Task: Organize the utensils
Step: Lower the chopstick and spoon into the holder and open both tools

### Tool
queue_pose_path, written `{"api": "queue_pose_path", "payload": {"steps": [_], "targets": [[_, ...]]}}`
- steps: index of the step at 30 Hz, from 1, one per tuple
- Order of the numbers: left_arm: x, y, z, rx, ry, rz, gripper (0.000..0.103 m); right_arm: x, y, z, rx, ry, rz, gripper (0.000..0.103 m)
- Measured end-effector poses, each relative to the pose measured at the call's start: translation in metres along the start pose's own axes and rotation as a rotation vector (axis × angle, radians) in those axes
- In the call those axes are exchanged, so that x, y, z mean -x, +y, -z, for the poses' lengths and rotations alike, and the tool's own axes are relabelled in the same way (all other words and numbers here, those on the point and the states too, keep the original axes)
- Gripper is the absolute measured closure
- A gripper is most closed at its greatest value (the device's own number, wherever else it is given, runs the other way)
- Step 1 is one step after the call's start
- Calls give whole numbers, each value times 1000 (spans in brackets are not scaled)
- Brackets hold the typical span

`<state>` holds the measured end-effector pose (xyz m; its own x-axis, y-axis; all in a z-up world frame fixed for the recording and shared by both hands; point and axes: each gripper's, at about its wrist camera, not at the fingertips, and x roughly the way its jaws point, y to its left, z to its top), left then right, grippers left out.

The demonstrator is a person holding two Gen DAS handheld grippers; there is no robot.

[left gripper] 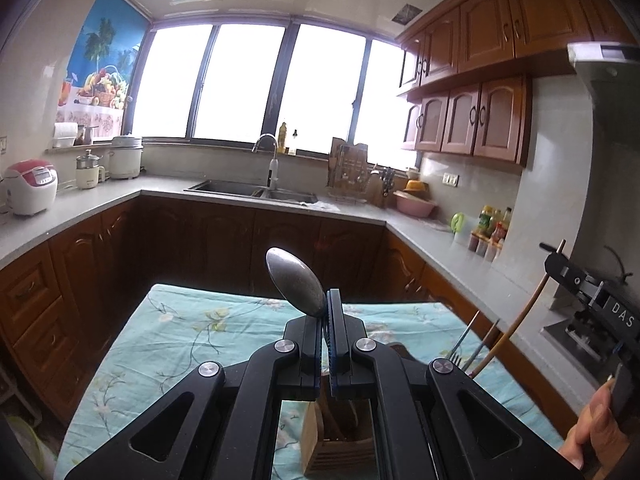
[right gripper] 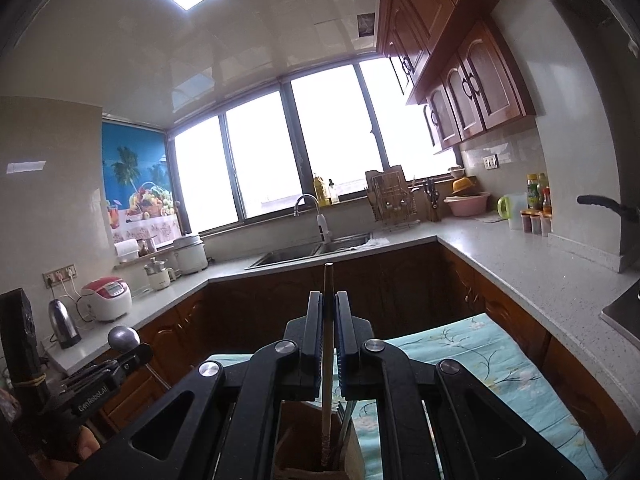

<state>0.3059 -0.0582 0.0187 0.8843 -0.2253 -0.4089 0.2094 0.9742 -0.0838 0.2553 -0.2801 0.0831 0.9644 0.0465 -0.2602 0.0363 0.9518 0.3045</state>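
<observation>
My left gripper [left gripper: 326, 308] is shut on a metal spoon [left gripper: 296, 278], whose bowl sticks up above the fingers. Under it, a wooden utensil holder [left gripper: 340, 444] stands on the teal floral cloth [left gripper: 180, 340]. A fork [left gripper: 460, 346] and other thin handles rise just right of the left gripper. My right gripper [right gripper: 329, 308] is shut on a wooden chopstick [right gripper: 328, 280]; the stick's lower end reaches down into the holder [right gripper: 296, 452]. The right gripper [left gripper: 554, 256] also shows at the right edge of the left wrist view, and the left gripper [right gripper: 138, 354] with the spoon [right gripper: 124, 338] shows low left in the right wrist view.
A grey U-shaped countertop [left gripper: 440, 248] runs round the table, with a sink [left gripper: 248, 190], a rice cooker [left gripper: 30, 192], a kettle [right gripper: 64, 322] and sauce bottles [left gripper: 490, 232]. A person's hand [left gripper: 592, 432] holds the right gripper's handle at the lower right.
</observation>
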Motion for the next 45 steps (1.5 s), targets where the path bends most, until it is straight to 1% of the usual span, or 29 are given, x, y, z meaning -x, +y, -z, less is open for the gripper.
{"api": "queue_pose_path", "payload": {"steps": [3,11,18,21,33,43,45], "targets": [[-15,-9,4,-18,-2,-12,102,-10,-5,8,-4,17,7,98],[-36,-16,12,-56,49,-18,102,-30,-14,37,-28,87,8,98],[-38,-9,20,-73,85,-16,102,-38,-16,60,-41,150,2,98],[-40,-8,22,-82,98,-4,102,-40,-16,67,-45,169,0,98],[-49,-1,14,-82,147,21,102,-40,-18,69,-59,191,-6,97],[-50,4,12,-62,160,26,101,-41,-23,70,-59,198,-9,97],[-50,4,13,-56,163,30,101,-42,-24,70,-62,200,-10,95]]}}
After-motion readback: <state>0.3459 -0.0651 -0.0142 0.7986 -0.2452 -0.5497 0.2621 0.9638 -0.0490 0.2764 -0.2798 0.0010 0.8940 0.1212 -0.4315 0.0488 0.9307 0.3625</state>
